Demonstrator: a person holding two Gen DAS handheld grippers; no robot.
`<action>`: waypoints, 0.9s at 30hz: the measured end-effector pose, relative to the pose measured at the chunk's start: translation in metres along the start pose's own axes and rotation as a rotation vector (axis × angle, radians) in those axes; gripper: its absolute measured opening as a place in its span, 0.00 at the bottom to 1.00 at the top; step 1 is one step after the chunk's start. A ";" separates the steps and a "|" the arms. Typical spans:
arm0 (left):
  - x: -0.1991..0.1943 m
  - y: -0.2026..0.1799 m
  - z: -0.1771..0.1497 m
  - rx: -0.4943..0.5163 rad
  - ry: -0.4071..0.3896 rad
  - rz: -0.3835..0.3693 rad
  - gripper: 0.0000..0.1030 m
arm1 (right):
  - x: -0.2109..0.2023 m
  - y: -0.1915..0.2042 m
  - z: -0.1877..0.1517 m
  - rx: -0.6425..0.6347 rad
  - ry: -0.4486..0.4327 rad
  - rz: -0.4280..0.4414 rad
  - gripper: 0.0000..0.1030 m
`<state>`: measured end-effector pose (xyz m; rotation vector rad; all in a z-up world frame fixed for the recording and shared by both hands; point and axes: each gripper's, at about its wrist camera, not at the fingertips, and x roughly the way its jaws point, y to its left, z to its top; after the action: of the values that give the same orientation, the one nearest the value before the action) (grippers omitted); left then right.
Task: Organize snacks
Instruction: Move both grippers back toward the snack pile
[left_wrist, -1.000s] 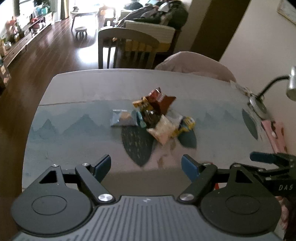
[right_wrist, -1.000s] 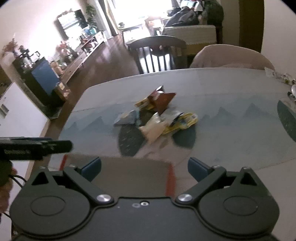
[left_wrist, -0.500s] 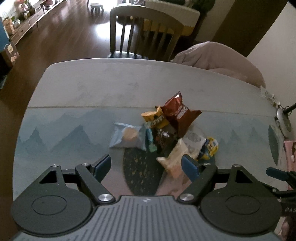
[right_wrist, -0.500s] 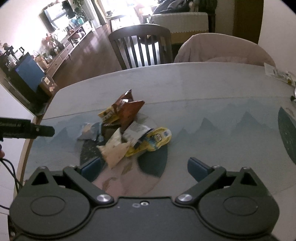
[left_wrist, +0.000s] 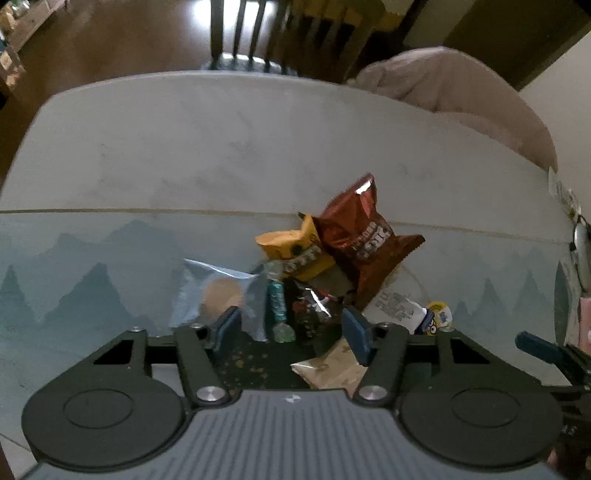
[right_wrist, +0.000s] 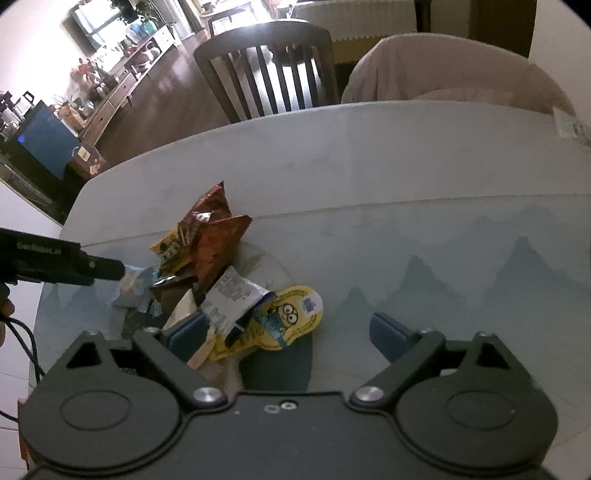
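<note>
I see the snack pile (left_wrist: 325, 280) heaped mid-table (left_wrist: 184, 147), packets overlapping so lower ones are half buried. My left gripper (left_wrist: 290, 326) hovers over it, jaws just closing yet unclenched; whether its pads touch the silvery packet (left_wrist: 218, 291) I cannot tell. My right gripper (right_wrist: 291, 332) stands wide, gripping nothing, its left finger covering part of the beige packet (right_wrist: 186, 308) beside the yellow cartoon pouch (right_wrist: 291, 317).
</note>
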<state>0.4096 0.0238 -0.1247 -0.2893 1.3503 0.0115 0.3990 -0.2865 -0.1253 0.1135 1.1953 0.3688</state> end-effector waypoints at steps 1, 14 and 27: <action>0.006 -0.002 0.002 0.008 0.015 -0.006 0.46 | 0.004 -0.001 0.002 0.002 0.004 0.002 0.92; 0.059 0.000 0.019 0.007 0.117 0.043 0.24 | 0.036 -0.018 0.009 0.015 0.052 0.017 0.86; 0.078 -0.002 0.016 0.031 0.125 0.071 0.20 | 0.055 -0.017 0.009 -0.011 0.085 0.006 0.83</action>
<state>0.4430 0.0133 -0.1960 -0.2188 1.4832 0.0326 0.4279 -0.2825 -0.1752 0.0920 1.2771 0.3884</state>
